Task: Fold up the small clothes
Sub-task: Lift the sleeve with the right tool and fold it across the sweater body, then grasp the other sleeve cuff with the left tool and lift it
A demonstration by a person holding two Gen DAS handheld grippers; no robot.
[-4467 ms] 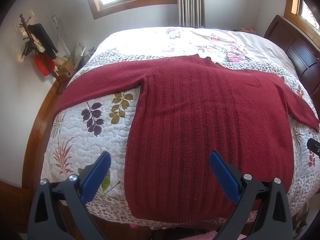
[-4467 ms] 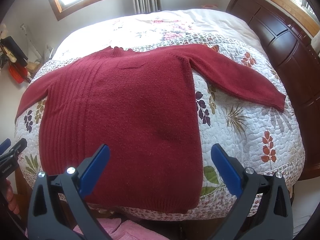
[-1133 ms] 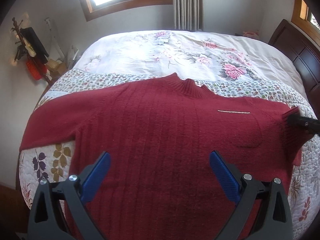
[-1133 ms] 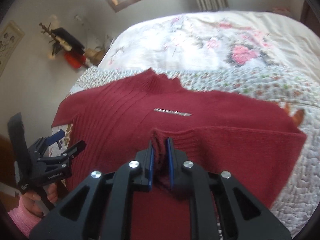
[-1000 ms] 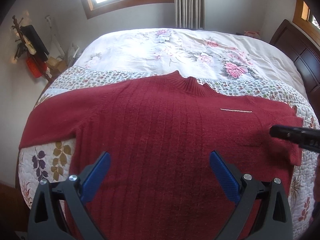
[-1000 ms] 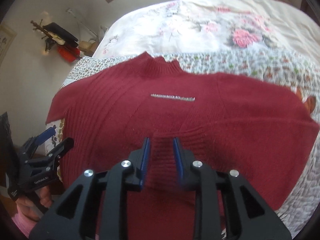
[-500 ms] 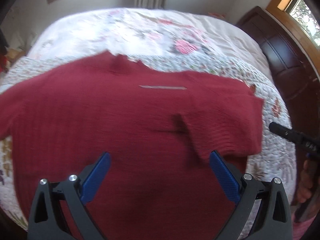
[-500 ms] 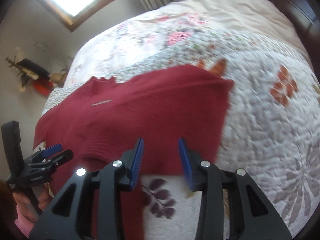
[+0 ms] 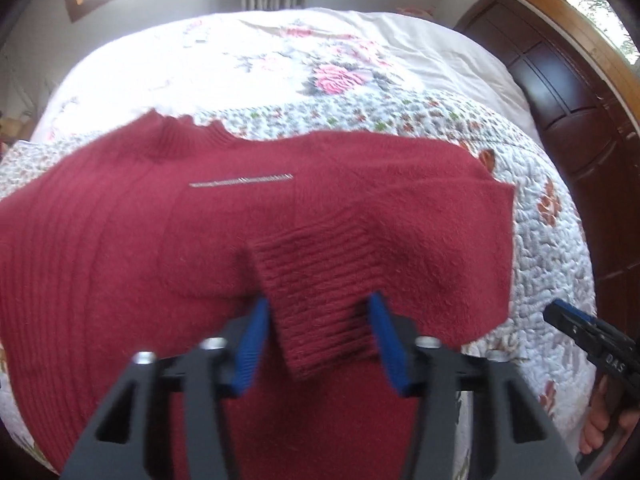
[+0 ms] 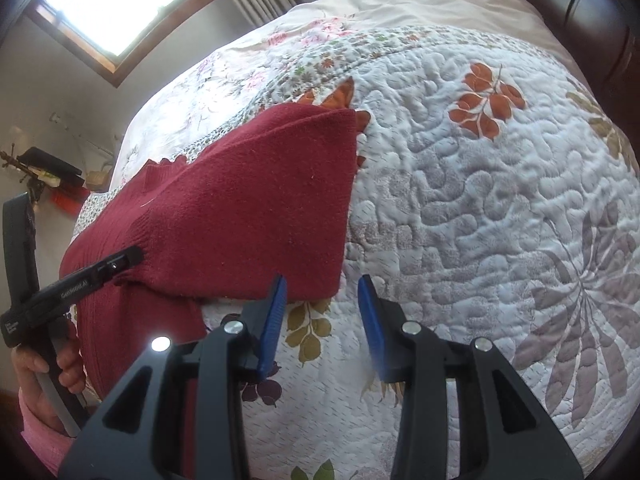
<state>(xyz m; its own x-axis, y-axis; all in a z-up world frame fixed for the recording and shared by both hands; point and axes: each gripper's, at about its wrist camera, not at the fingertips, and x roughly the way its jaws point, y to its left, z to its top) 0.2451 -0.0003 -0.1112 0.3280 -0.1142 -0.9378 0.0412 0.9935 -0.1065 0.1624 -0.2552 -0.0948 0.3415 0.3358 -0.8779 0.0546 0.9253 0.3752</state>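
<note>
The red sweater (image 9: 168, 248) lay flat on the quilted bedspread (image 10: 480, 208), with its collar toward the far side of the bed. Its right sleeve (image 9: 420, 240) was folded inward across the chest, and the ribbed cuff (image 9: 320, 300) rested on the body of the sweater.

My left gripper (image 9: 318, 340) was low over this cuff. The blue pads (image 9: 252, 344) stood apart, one on each side of the cuff, and they did not press it; I could not tell if they touched the wool. My right gripper (image 10: 322, 320) was also apart and held nothing. It hung over the bedspread, just beside the outer folded edge of the sleeve.

The knit looked soft, thick and a little fuzzy. I judged it light, but limp: it would sag and stretch if I lifted it by one point only. The wool would probably cling to the quilt and to itself, so dragging could pull the folded sleeve out of place. It was not fragile, but the loose surface might catch on the pads.

The best places to hold seemed the firmer parts: the ribbed cuff, the hem, or a folded edge with two layers together. For a larger fold I judged both grippers should hold the same edge, well apart.
</note>
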